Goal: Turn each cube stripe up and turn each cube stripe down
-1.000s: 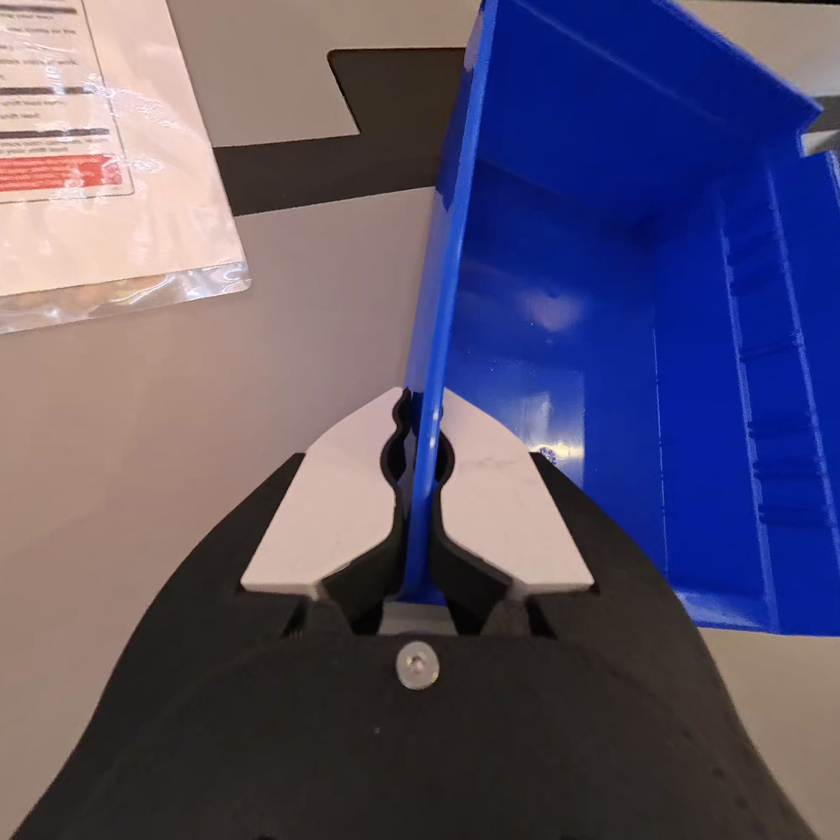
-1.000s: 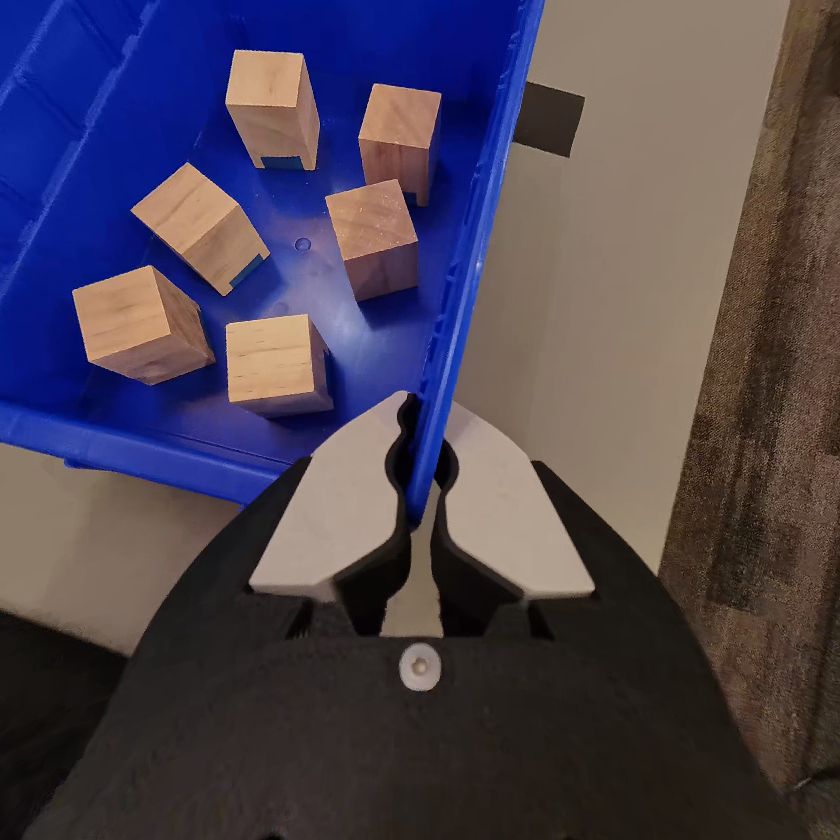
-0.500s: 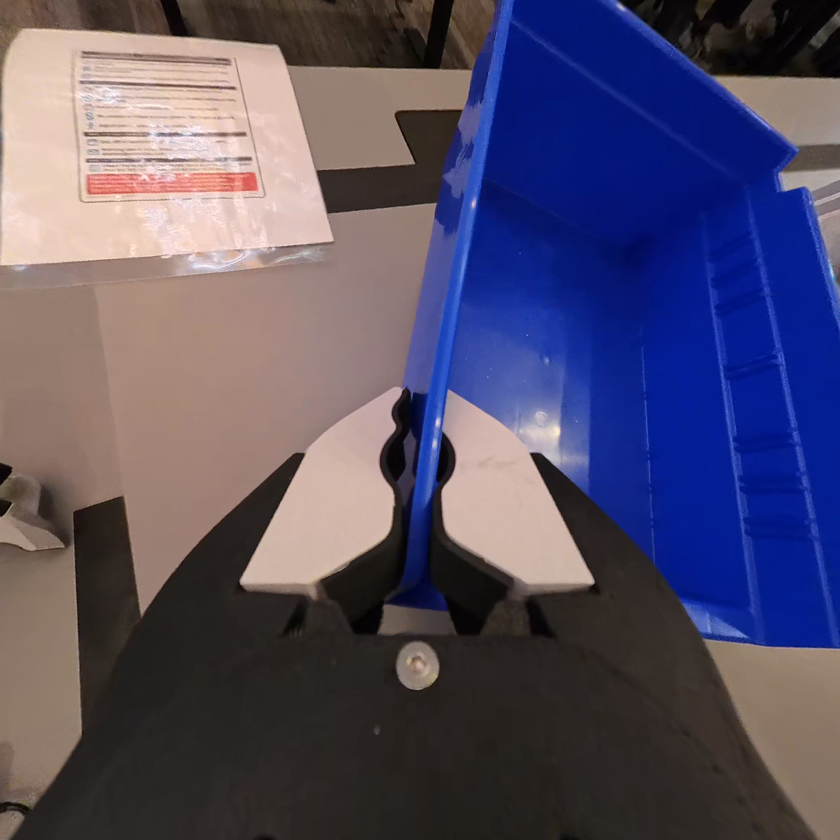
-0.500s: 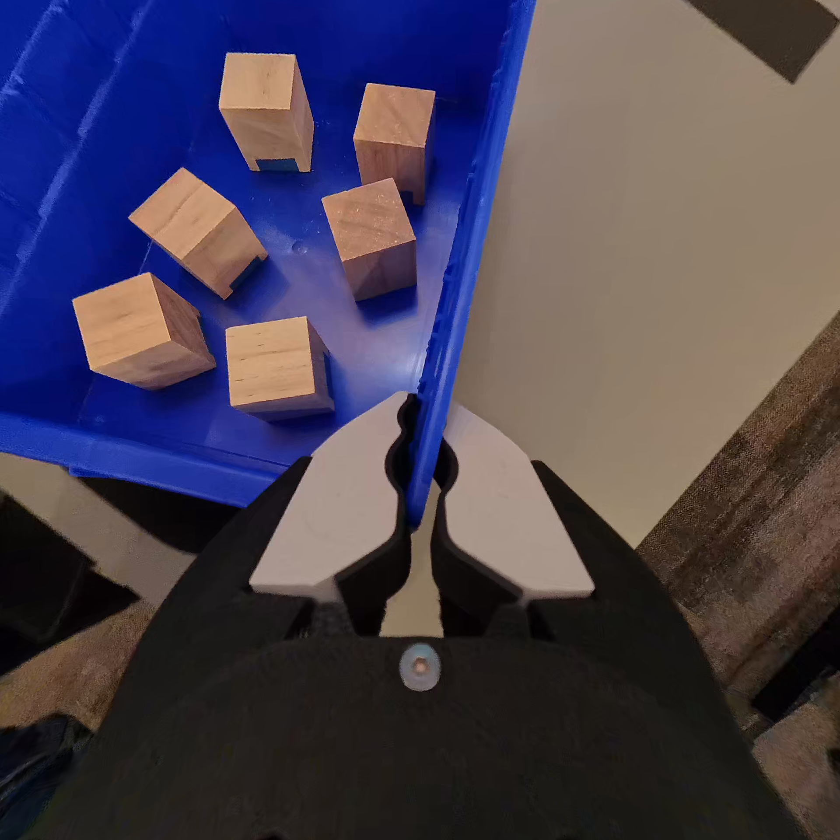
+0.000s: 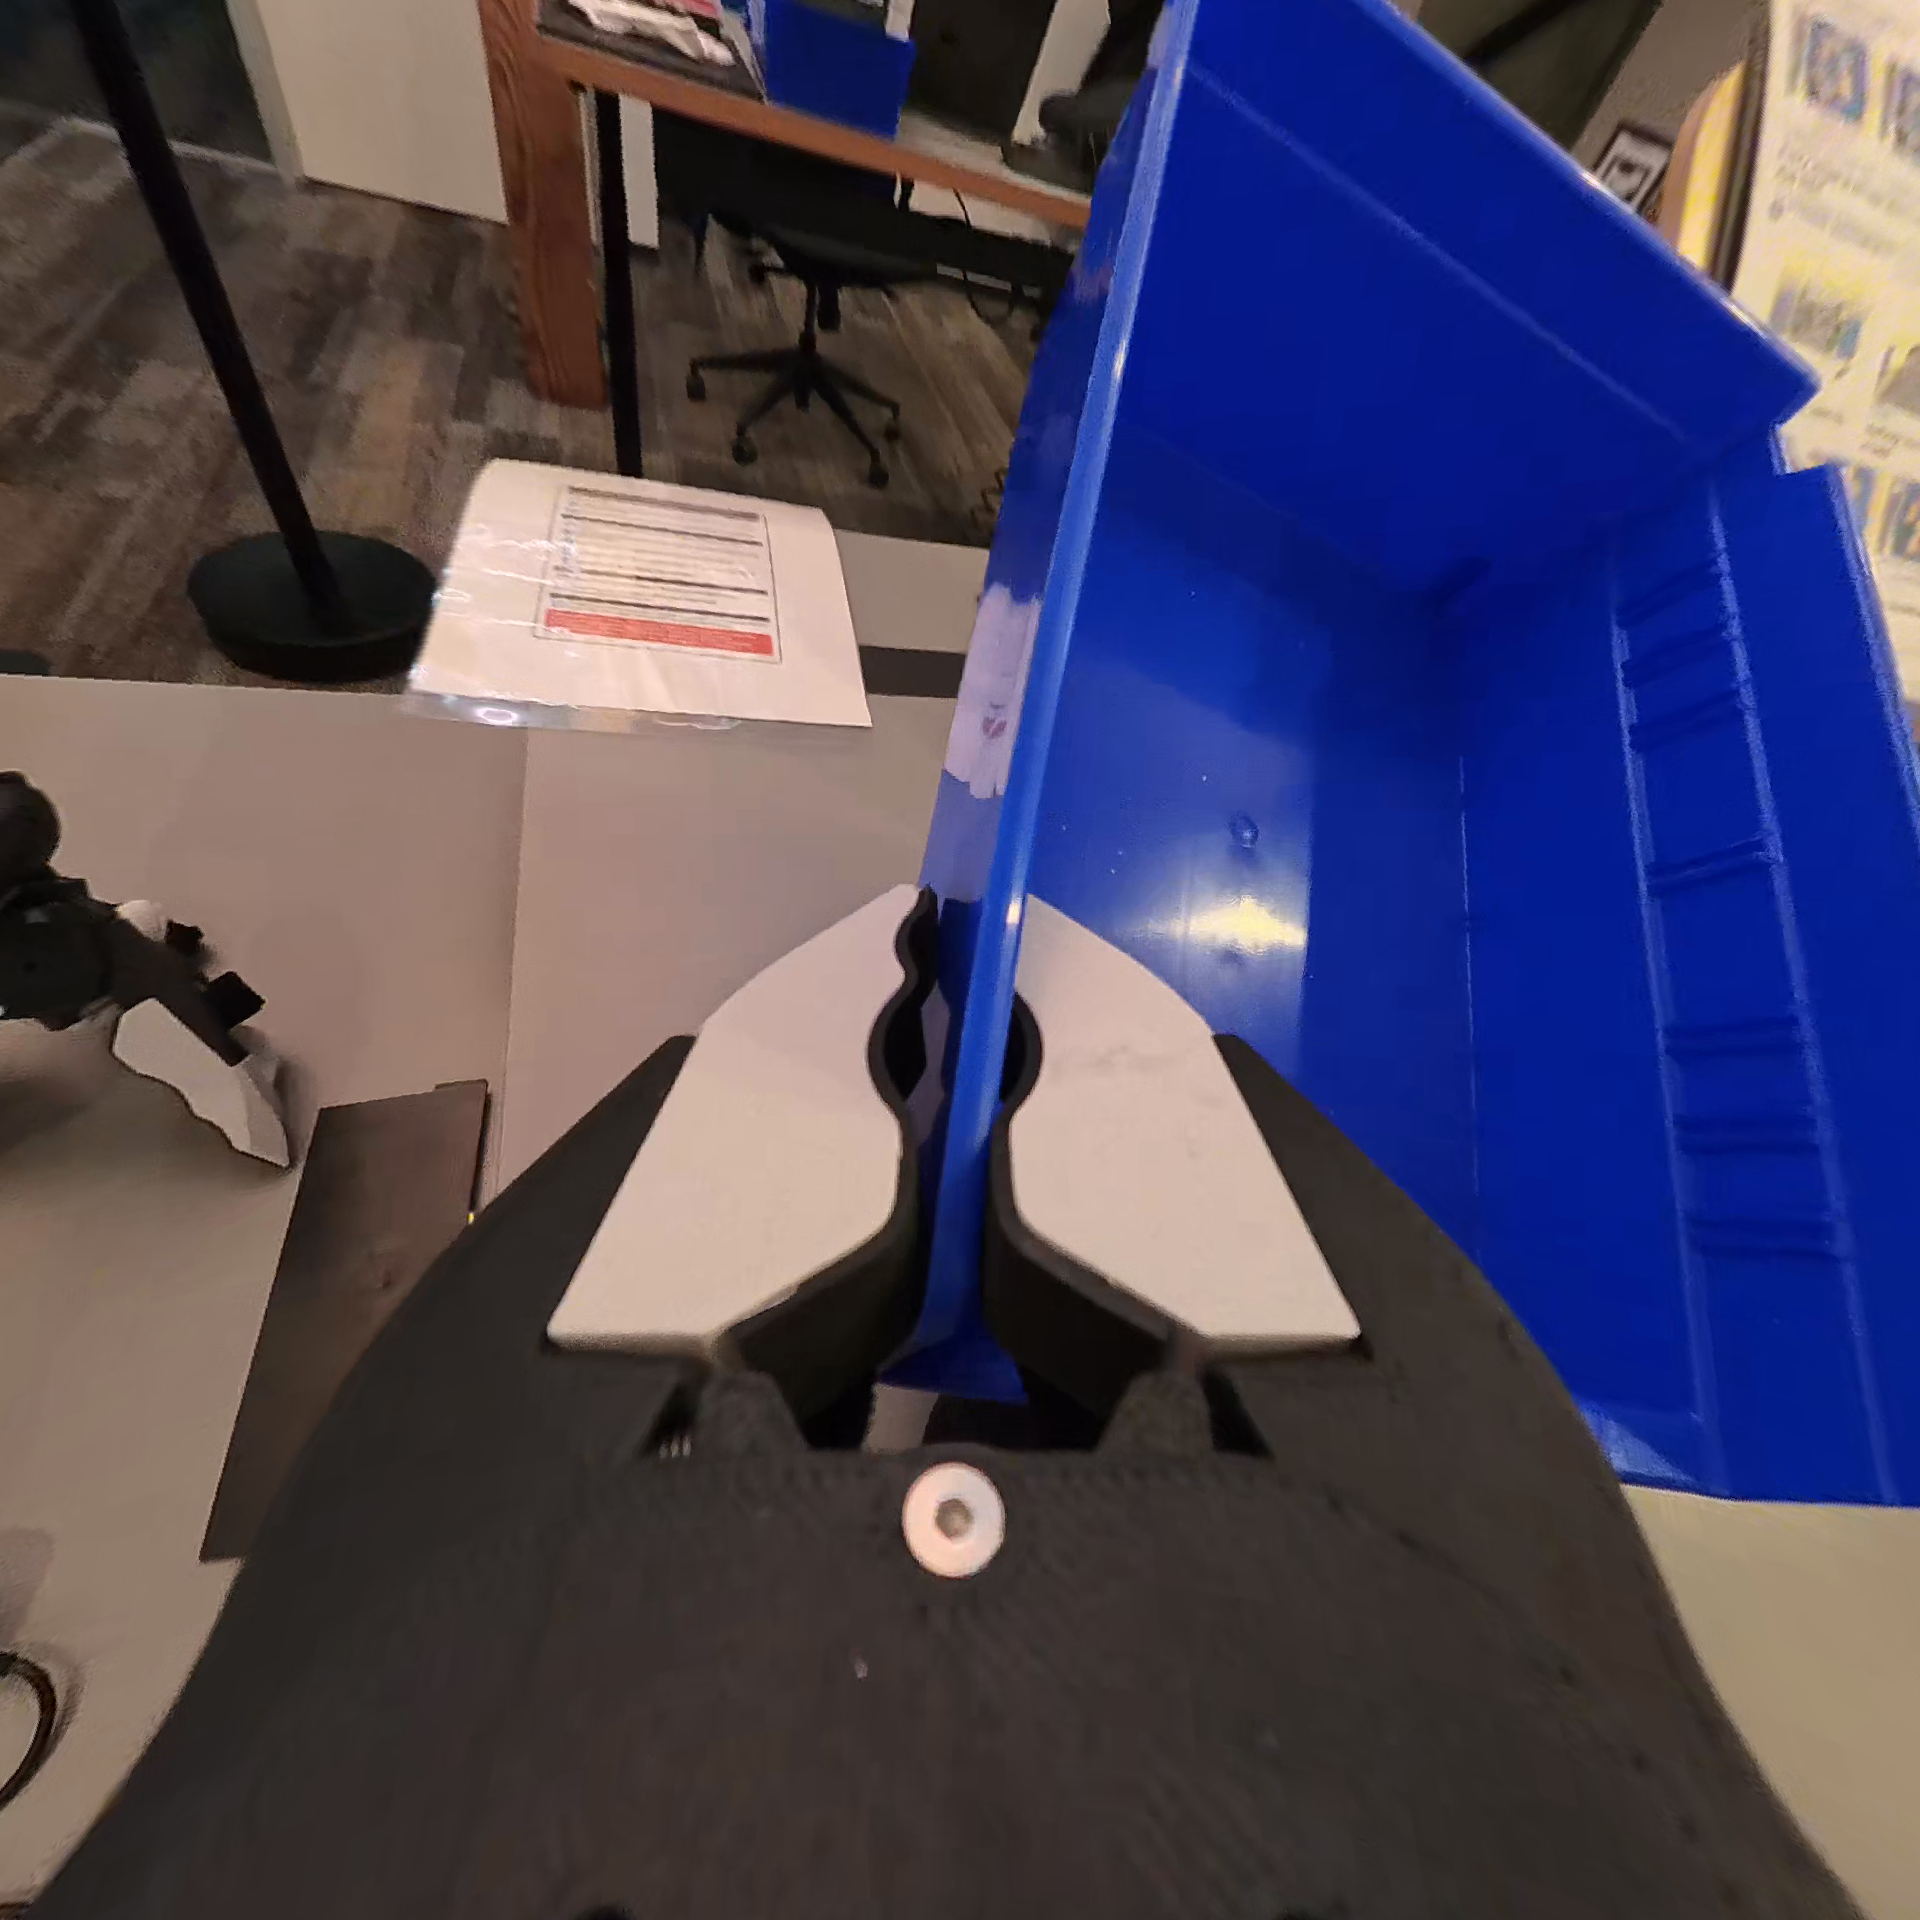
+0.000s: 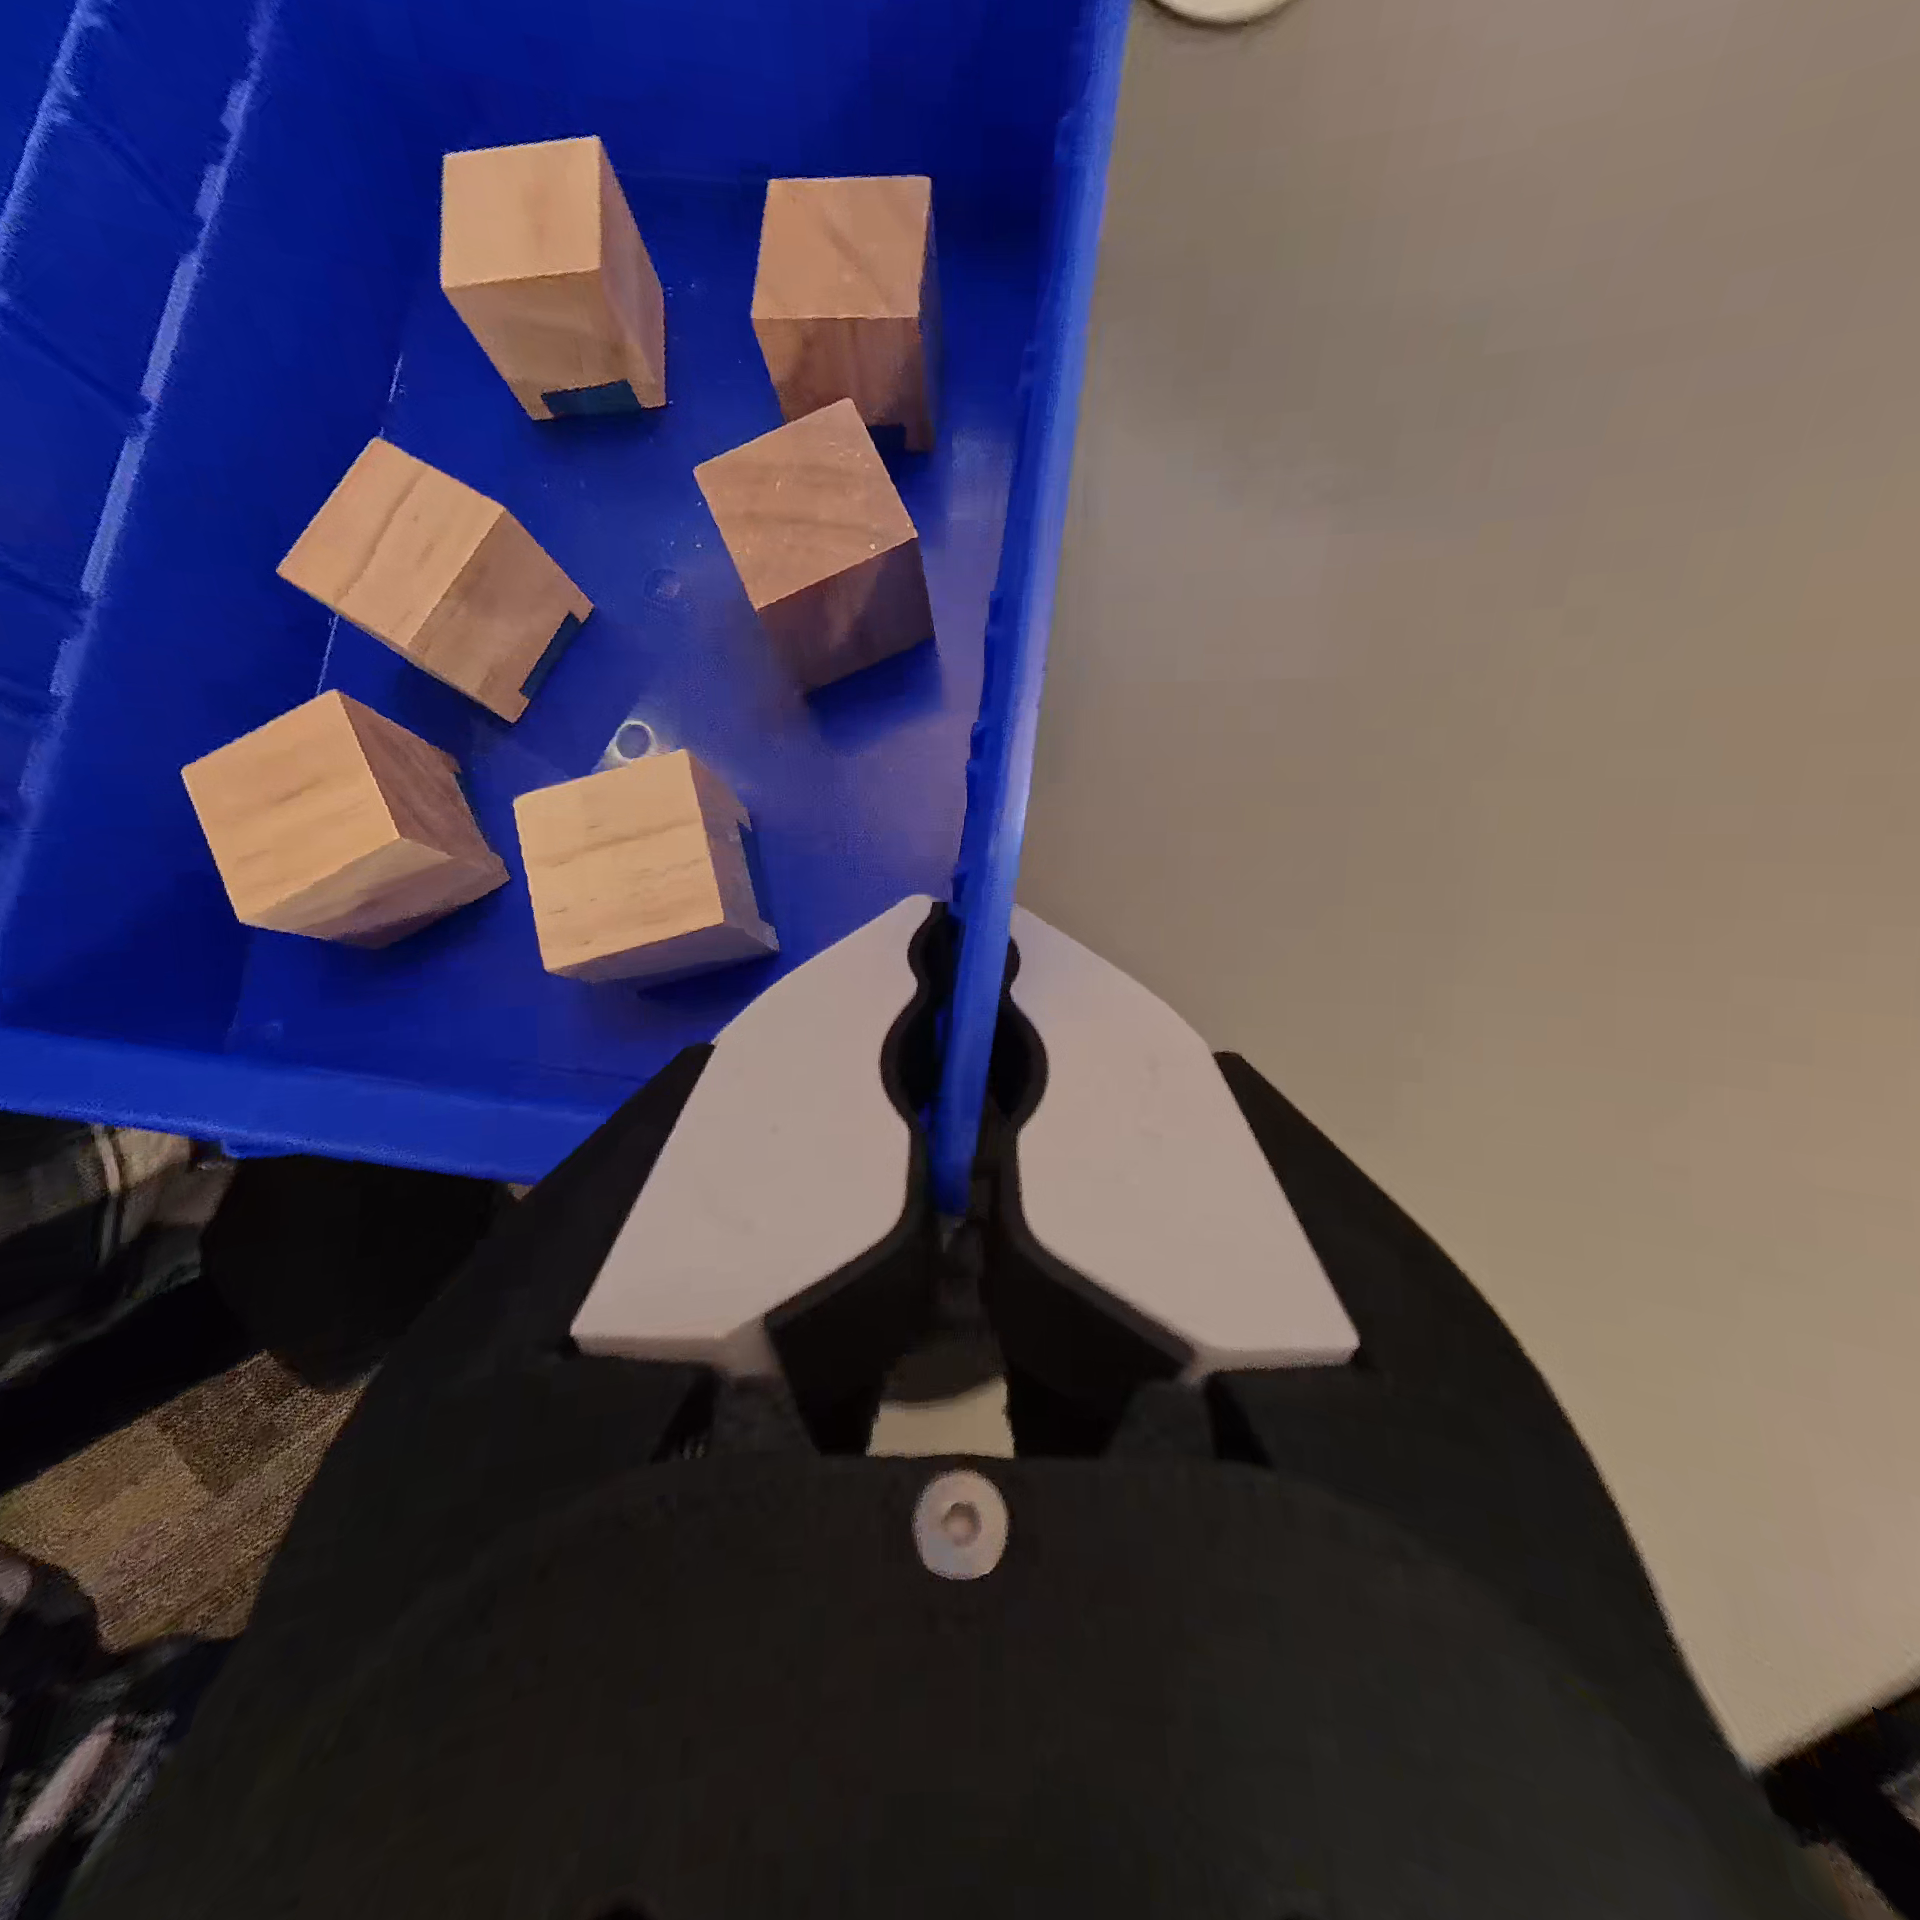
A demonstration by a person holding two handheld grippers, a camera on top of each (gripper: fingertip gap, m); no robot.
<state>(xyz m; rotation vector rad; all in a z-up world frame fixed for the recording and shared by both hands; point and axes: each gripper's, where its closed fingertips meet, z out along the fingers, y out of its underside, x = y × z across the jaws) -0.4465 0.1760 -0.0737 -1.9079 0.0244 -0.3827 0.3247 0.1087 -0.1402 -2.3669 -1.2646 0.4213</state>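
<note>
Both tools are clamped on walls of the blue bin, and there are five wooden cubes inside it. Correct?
Not quite: the right wrist view shows six cubes, not five. The rest holds: the left tool and the right tool each clamp a wall of the blue bin.

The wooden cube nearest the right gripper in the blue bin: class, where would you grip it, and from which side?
Probably from above, the fingers closing on two opposite upright faces of the cube. It sits flat on the bin floor with open floor around it, its plain top facing up. Both grippers are now clamped on the bin's walls.
</note>
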